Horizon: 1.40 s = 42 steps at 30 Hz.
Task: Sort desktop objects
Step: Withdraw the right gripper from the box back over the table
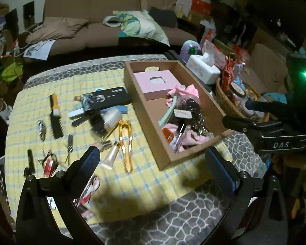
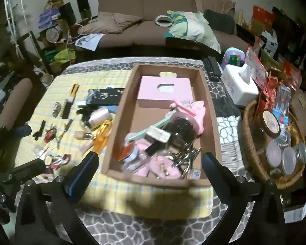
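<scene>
A brown cardboard box (image 1: pixel 149 122) (image 2: pixel 214 122) stands on the yellow checked cloth. It holds a pink box (image 1: pixel 155 84) (image 2: pixel 165 91), a round hairbrush (image 2: pixel 183 128), pink cloth and clips. Loose items lie left of it: a black phone case (image 1: pixel 106 100), a black comb (image 1: pixel 55 122), an orange clip (image 1: pixel 125 145), a cream tube (image 1: pixel 112 155), a white roll (image 1: pixel 112 118). My left gripper (image 1: pixel 153 163) is open and empty above the box's near corner. My right gripper (image 2: pixel 151 163) is open and empty above the box's near end; it also shows in the left wrist view (image 1: pixel 240 114).
A white tissue box (image 2: pixel 238 85) and a wicker basket (image 2: pixel 248 143) of jars and packets stand right of the box. A black remote (image 2: pixel 212 69) lies behind it. A brown sofa (image 2: pixel 153 20) is beyond the table.
</scene>
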Each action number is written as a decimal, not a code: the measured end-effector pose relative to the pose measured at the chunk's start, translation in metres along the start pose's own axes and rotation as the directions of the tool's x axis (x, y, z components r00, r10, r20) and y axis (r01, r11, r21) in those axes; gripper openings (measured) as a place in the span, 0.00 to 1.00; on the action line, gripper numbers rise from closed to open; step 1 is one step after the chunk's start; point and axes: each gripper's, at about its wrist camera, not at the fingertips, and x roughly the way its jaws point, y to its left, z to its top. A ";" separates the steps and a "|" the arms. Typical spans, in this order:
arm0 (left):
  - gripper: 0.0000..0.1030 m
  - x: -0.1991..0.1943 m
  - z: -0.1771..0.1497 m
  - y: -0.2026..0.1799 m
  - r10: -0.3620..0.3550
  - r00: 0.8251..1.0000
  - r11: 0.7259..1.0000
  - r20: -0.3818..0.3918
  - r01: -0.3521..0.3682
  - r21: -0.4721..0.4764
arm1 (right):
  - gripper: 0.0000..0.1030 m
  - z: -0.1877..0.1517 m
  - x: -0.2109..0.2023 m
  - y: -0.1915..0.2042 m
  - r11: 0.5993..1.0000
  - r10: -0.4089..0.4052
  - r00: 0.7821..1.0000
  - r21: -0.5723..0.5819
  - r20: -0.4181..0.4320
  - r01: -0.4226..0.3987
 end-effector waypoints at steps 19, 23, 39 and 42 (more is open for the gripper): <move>1.00 -0.061 -0.051 0.099 0.138 0.989 0.989 0.056 -0.135 -0.065 | 1.00 -0.018 -0.011 0.124 0.987 0.109 0.994 -0.121 0.018 -0.106; 1.00 -0.054 -0.063 0.155 0.205 0.978 0.970 0.032 -0.198 -0.141 | 1.00 -0.017 0.011 0.148 0.981 0.145 0.989 -0.132 0.008 -0.143; 1.00 0.005 -0.108 0.252 0.363 0.932 0.907 -0.016 -0.357 -0.222 | 1.00 -0.026 0.115 0.205 0.968 0.239 0.971 -0.082 0.012 -0.237; 1.00 0.016 -0.109 0.256 0.371 0.928 0.906 -0.034 -0.369 -0.209 | 1.00 -0.027 0.126 0.211 0.969 0.228 0.974 -0.097 0.012 -0.226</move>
